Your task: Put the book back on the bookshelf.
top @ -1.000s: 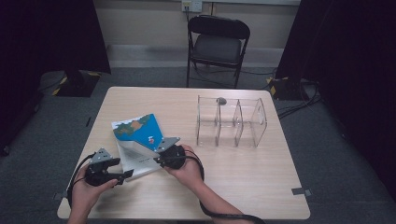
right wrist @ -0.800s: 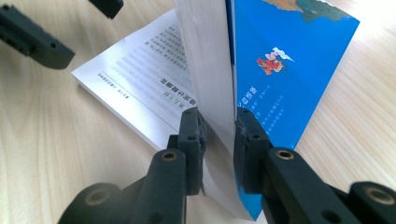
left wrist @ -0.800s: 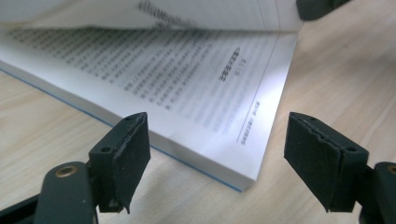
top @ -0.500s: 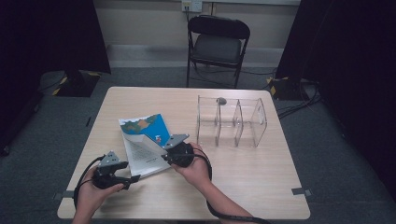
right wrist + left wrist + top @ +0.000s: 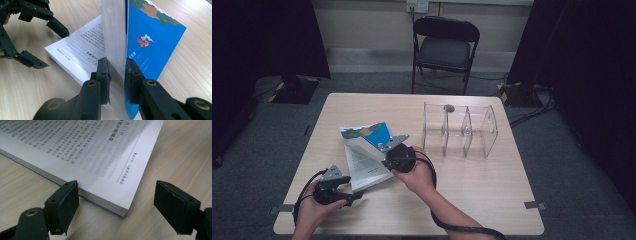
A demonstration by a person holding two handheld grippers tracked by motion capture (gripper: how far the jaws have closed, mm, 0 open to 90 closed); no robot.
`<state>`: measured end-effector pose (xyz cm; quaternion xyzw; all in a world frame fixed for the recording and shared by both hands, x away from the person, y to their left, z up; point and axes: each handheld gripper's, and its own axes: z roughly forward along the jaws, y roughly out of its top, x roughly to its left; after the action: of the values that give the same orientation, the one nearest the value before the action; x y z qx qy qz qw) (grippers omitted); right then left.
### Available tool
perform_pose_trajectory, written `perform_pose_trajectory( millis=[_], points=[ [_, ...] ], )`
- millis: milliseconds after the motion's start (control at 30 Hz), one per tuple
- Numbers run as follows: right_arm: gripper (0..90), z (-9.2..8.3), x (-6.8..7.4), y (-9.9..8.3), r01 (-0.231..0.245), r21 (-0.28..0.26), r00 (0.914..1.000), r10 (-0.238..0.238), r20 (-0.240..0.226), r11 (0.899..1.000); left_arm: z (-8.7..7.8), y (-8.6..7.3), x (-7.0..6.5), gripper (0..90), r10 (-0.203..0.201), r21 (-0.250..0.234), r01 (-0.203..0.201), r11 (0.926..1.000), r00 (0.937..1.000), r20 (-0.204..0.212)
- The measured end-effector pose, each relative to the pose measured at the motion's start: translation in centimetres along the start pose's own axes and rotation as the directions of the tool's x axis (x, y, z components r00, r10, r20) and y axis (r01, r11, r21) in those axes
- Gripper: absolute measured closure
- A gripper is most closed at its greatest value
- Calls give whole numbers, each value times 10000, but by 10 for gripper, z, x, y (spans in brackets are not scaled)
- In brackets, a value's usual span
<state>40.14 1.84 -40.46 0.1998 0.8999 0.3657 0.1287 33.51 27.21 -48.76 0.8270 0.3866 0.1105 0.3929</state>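
Note:
A book with a blue cover lies open on the wooden table, its printed page facing up. My right gripper is shut on the cover and a thick bundle of pages, holding them upright above the open page. The pads press both sides of the bundle near its lower edge at the right gripper. My left gripper sits near the table's front left. Its jaws have just been opening further, and at the left gripper the book's near corner lies between them, untouched.
A clear plastic rack with upright dividers stands right of the book, with a small grey object at its back. A black folding chair stands beyond the far edge. Dark curtains flank the room.
My right gripper has risen with the cover and page bundle, opening the book wider so the printed page shows. The left hand has stayed near the front edge.

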Motion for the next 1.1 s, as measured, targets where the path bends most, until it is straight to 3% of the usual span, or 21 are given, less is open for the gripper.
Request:
perform_pose_trajectory(
  millis=[200,300,333,433,633,700,733,867,967,1100],
  points=[
    [768,-2,-2,2,-71,7,10000,71,-13,10000,1,-1,0,184,-1,-7,1,10000,10000,3],
    [768,-3,-3,3,-85,38,10000,85,28,10000,4,-4,1,180,-69,337,68,9994,10000,42],
    [768,-3,-3,3,-63,-22,10000,63,18,10000,5,-6,2,172,151,314,-151,9994,9999,21],
    [768,-4,-4,4,-181,-38,9998,181,26,9998,6,-6,1,175,85,215,-83,9997,9999,-122],
    [768,-6,-5,5,-409,-11,9992,409,-44,9992,10,-8,0,121,424,12,-424,9991,9987,-284],
    [768,-7,-5,7,-403,-49,9991,403,-89,9992,12,-8,-1,116,842,138,-835,9964,9947,-592],
    [769,-8,-5,9,-422,-15,9991,422,-77,9991,13,-7,-2,122,870,207,-857,9961,9935,-737],
    [768,-10,-4,10,-383,5,9992,383,-95,9993,14,-4,0,198,438,130,-426,9990,9931,-1088],
    [768,-10,-3,7,-392,44,9992,392,-59,9992,14,-2,0,199,482,232,-458,9987,9917,-1194],
    [768,-7,0,2,-174,188,9996,179,-222,9997,9,-1,1,284,-34,158,50,9999,9951,-984]
  ],
)
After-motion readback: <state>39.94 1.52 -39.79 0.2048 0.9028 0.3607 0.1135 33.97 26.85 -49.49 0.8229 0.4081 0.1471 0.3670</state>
